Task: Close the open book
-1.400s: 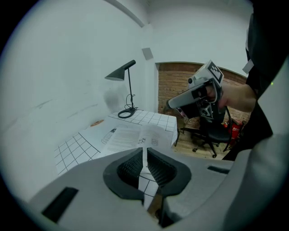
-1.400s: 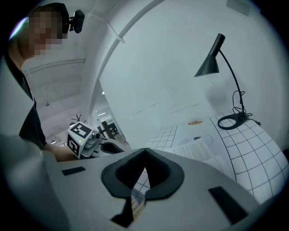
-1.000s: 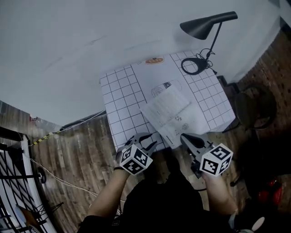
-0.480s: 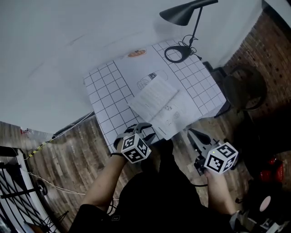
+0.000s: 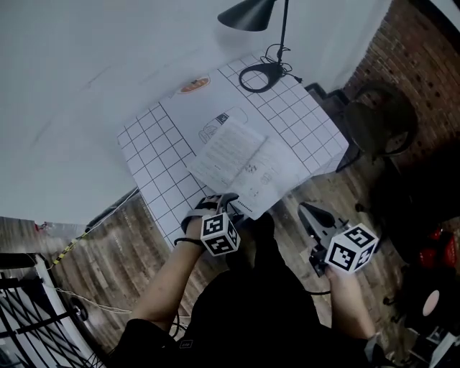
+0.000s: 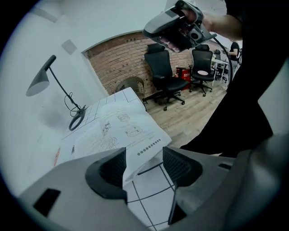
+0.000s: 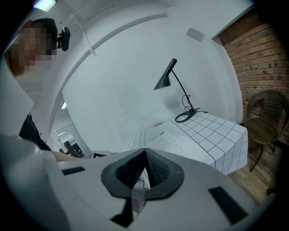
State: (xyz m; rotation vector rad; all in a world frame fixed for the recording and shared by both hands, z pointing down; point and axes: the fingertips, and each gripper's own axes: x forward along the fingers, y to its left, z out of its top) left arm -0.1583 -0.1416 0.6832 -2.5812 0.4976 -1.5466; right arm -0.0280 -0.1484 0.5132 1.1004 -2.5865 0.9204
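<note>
Book (image 6: 113,128) corner sits between opening jaws of the left claw (image 6: 143,166).

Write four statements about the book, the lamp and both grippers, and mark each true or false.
1. The book lies open on the checked table. True.
2. The lamp stands at the table's near edge, next to the person. False: it stands at the far corner.
3. The right gripper holds a page. False: its jaws are together on nothing, off the table's side and above the floor.
4. The left gripper is at the book's near corner. True: its jaws are opening, with the page corner between them.
</note>
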